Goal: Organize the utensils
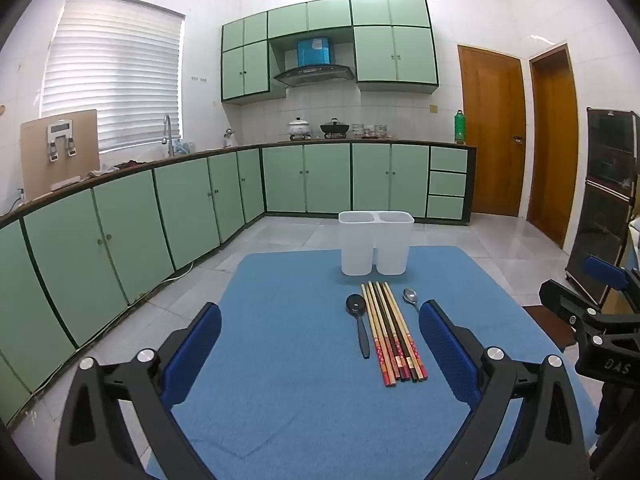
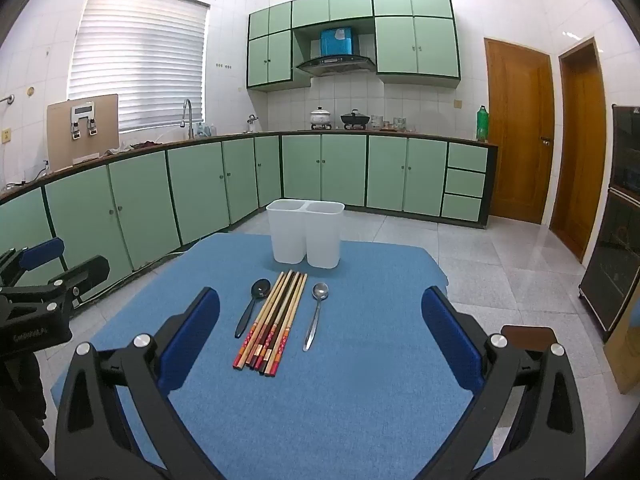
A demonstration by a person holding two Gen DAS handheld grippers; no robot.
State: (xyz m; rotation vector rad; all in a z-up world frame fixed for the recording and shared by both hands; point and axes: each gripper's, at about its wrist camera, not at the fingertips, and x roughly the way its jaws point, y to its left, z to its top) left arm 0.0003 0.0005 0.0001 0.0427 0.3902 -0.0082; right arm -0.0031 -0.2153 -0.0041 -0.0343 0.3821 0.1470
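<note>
Near mat [image 2: 360,380] far edge: holder [image 2: 305,232]; chopsticks [image 2: 272,320] mid-mat, near half bare.

Green cupboards [image 2: 192,192] line white tiled walls [image 2: 240,40]; a window with blinds [image 2: 140,56], two brown doors [image 2: 520,128], shiny floor [image 2: 500,272].

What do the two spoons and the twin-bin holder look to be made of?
Black spoon: matte, dull sheen, probably plastic. Silver spoon: bright mirror glints, likely stainless steel. White holder: translucent, smooth walls, apparently plastic.
</note>
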